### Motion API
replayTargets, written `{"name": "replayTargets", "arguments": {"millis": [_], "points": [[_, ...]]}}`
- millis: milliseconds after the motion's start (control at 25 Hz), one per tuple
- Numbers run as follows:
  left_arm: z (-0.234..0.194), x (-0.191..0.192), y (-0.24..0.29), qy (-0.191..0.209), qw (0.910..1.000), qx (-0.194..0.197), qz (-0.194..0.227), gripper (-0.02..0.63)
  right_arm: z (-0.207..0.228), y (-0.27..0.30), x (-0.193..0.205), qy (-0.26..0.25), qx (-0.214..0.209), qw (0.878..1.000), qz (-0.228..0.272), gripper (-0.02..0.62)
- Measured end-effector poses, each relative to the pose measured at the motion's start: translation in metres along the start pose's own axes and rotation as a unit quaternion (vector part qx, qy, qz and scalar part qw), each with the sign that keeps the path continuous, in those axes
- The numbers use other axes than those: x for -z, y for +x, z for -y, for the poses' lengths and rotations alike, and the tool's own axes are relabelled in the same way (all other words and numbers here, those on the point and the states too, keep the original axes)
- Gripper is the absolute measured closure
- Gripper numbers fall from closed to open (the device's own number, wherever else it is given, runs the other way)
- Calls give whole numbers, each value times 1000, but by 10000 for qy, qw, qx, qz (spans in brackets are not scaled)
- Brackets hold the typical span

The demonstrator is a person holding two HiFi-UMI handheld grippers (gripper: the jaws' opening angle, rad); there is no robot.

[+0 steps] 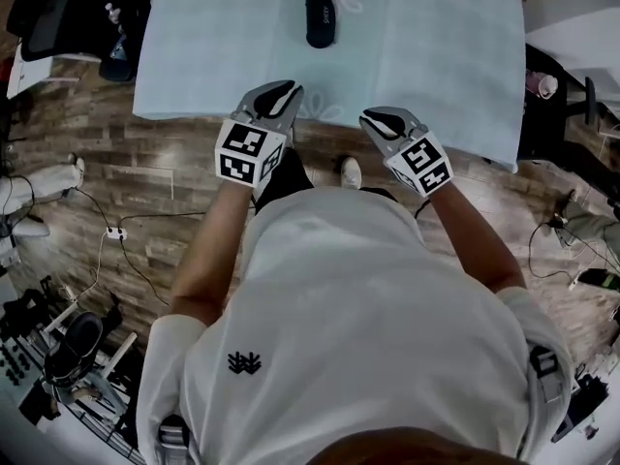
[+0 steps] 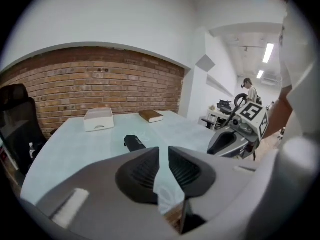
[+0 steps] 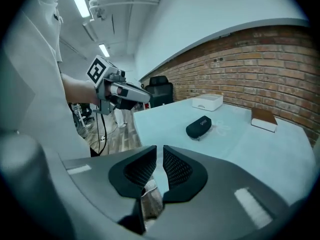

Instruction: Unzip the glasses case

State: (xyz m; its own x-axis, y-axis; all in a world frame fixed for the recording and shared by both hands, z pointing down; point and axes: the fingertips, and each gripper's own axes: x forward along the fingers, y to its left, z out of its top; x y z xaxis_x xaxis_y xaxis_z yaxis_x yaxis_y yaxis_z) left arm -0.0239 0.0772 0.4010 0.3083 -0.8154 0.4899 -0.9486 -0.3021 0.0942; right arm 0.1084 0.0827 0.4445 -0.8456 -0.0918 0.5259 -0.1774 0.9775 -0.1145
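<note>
A black zipped glasses case lies on the pale blue tablecloth, toward the table's far side. It shows ahead of the jaws in the left gripper view and further off in the right gripper view. My left gripper hovers at the table's near edge, its jaws drawn together with nothing between them. Beside it my right gripper is also at the near edge, jaws together and empty. Both are well short of the case.
A white box and a brown book sit at the table's far end by the brick wall. A black office chair stands at the table's left. Cables and equipment lie on the wooden floor.
</note>
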Motion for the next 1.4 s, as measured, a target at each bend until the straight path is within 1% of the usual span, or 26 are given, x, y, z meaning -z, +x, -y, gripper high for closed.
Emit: {"name": "replayTargets", "arguments": {"millis": [160, 280, 400, 520, 640, 800, 920, 1000, 1080, 1160, 1400], "points": [[-42, -11, 43, 358, 9976, 587, -118, 495, 15, 31, -14, 203, 525, 9983, -156, 566], [-68, -18, 73, 586, 9928, 1022, -222, 495, 25, 53, -25, 480, 912, 9945, -186, 566], [-88, -22, 104, 876, 9864, 1350, -331, 495, 32, 73, -34, 715, 1250, 9894, -193, 566], [-97, -23, 138, 1122, 9790, 1650, -418, 495, 36, 86, -37, 932, 1587, 9827, -220, 566], [-94, -19, 171, 1181, 9738, 1863, -549, 495, 33, 88, -33, 1201, 1801, 9758, -308, 566], [-86, -18, 212, 1230, 9709, 1930, -708, 496, 39, 85, -19, 1273, 1788, 9743, -510, 566], [-78, -16, 232, 1243, 9691, 1960, -840, 508, 50, 84, -16, 1300, 1670, 9759, -526, 566], [-81, -9, 242, 1289, 9687, 1898, -946, 523, 58, 87, -11, 1281, 1564, 9777, -566, 566], [-87, -3, 248, 1340, 9686, 1830, -1021, 530, 68, 93, -6, 1234, 1460, 9797, -610, 566], [-92, 1, 249, 1382, 9685, 1806, -1009, 551, 78, 99, -3, 1157, 1371, 9817, -642, 566], [-104, 10, 243, 1448, 9704, 1695, -929, 551, 106, 121, 11, 870, 1069, 9877, -736, 566]]}}
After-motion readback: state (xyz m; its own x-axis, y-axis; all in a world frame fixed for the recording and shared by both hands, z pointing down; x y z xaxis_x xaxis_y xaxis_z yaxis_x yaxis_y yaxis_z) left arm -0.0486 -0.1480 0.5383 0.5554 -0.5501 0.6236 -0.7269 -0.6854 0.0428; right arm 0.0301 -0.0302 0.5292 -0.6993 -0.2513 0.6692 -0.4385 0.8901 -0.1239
